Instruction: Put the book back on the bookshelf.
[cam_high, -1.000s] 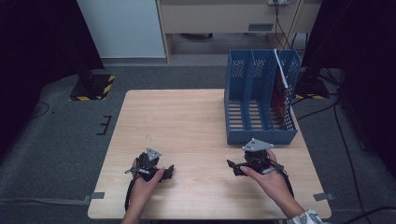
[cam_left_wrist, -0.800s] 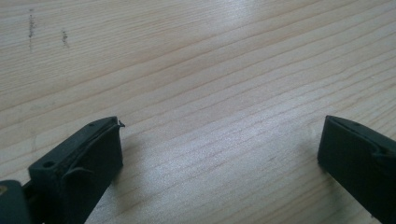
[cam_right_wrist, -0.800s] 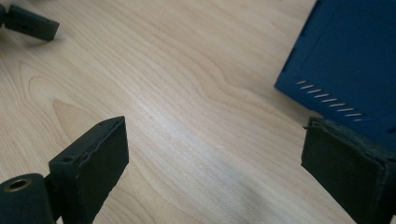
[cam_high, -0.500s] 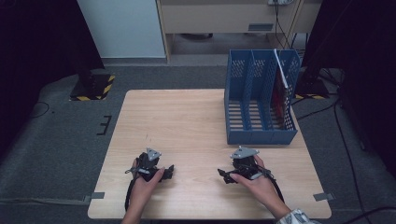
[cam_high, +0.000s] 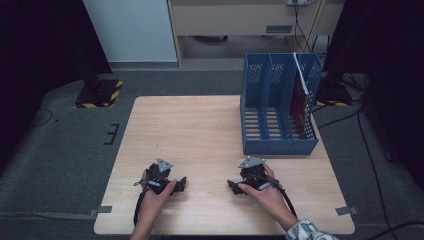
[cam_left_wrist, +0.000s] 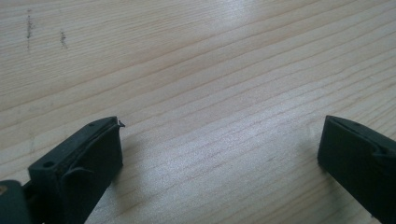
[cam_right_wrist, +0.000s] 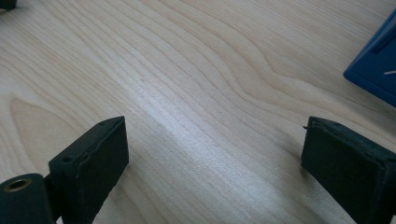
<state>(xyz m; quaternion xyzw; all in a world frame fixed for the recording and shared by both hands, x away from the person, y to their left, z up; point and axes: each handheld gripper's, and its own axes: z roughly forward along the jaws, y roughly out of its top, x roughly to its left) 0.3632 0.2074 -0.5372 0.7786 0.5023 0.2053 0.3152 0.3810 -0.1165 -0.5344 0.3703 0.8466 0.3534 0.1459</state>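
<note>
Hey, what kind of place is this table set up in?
Probably a lab or recording studio: a lone wooden table on grey carpet, black curtains at both sides, hazard-striped stand bases, and loose cables across the floor.

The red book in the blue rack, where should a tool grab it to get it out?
Probably by its top edge, coming down from above. The red book stands upright in the rightmost slot of the blue rack, walls close on both sides, so just the top is free. Both the left tool and right tool are open, resting on the table.
</note>
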